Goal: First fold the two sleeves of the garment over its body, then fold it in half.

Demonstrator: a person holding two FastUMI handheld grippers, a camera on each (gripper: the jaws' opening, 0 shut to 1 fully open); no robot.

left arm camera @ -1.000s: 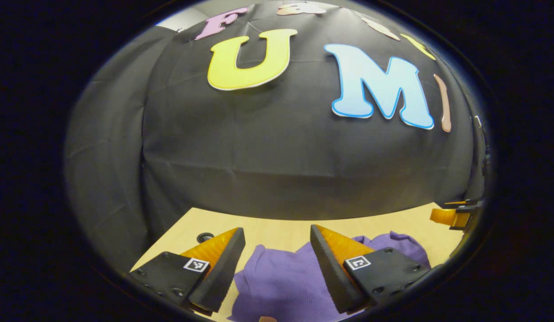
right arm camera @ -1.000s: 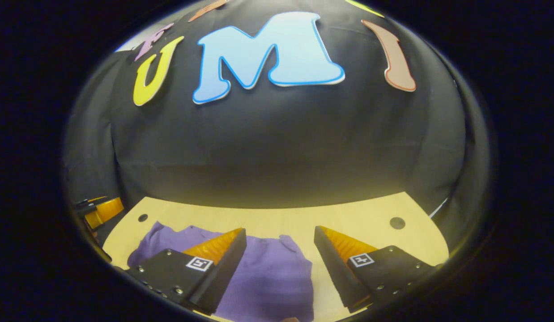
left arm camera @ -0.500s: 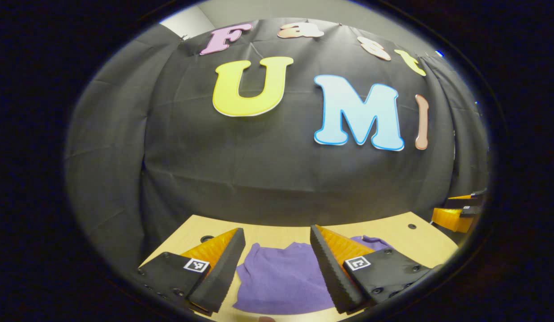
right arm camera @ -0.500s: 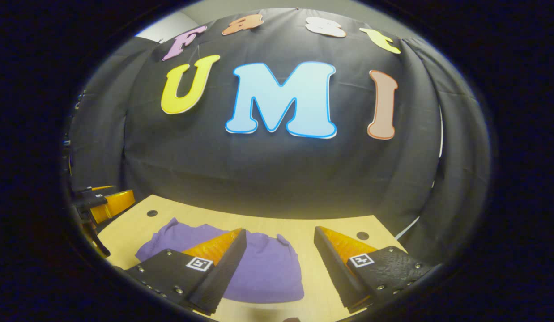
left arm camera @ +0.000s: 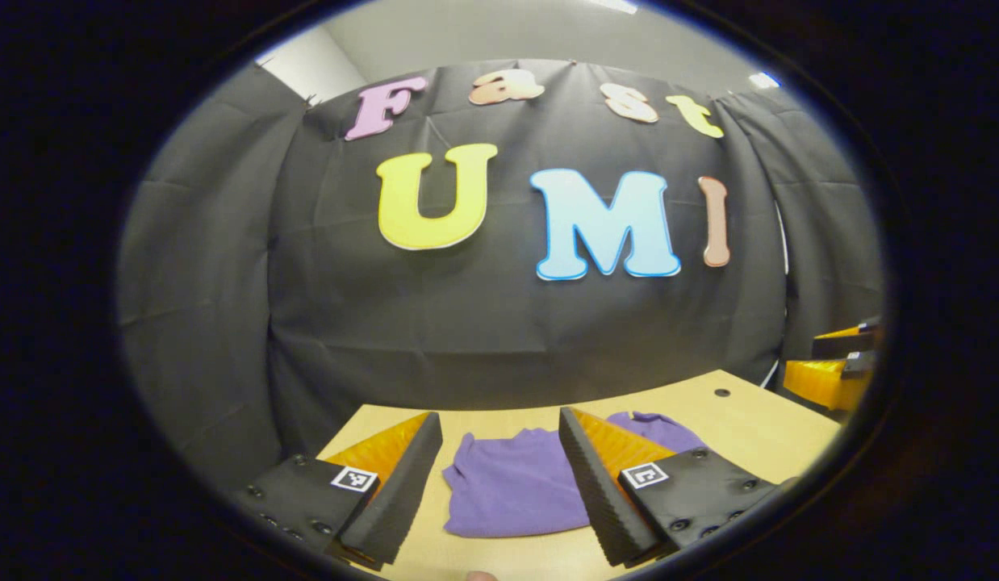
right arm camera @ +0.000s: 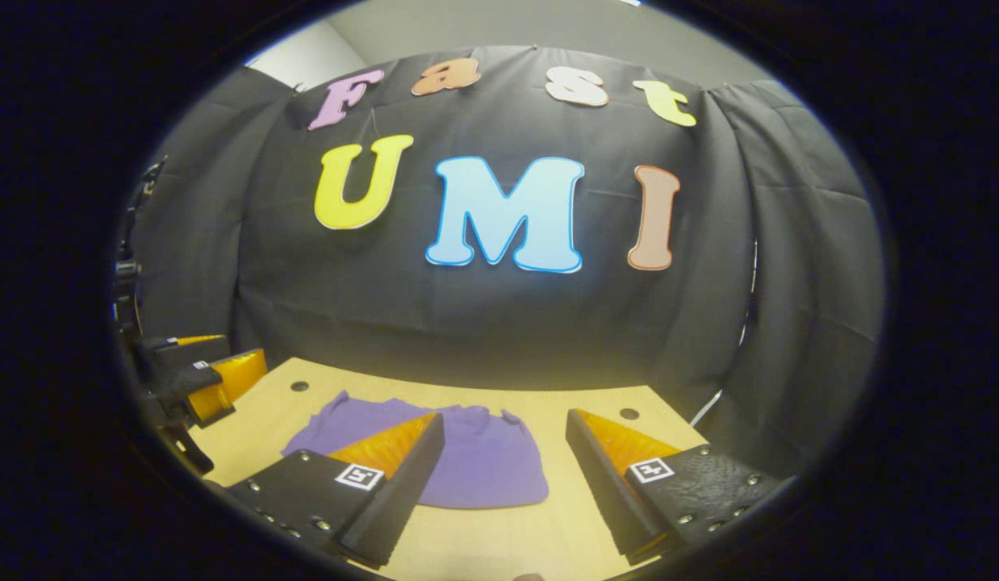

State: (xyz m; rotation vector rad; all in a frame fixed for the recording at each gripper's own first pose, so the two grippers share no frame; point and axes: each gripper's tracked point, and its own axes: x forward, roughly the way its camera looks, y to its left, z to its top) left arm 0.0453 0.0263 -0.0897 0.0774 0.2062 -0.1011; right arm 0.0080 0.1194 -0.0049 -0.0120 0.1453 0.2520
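Since the purple garment [left arm camera: 516, 488] sits bunched into a compact bundle on the wooden table [left arm camera: 758, 428], with the left gripper [left arm camera: 499, 484] and right gripper [right arm camera: 503, 484] both spread wide, holding nothing above it, I'd guess loose layers could slump apart if bumped.

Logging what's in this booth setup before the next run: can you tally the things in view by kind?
Purple garment: 1
Wooden table: 1
Grippers: 2, the left gripper and the right gripper, both open above the table
Total: 4
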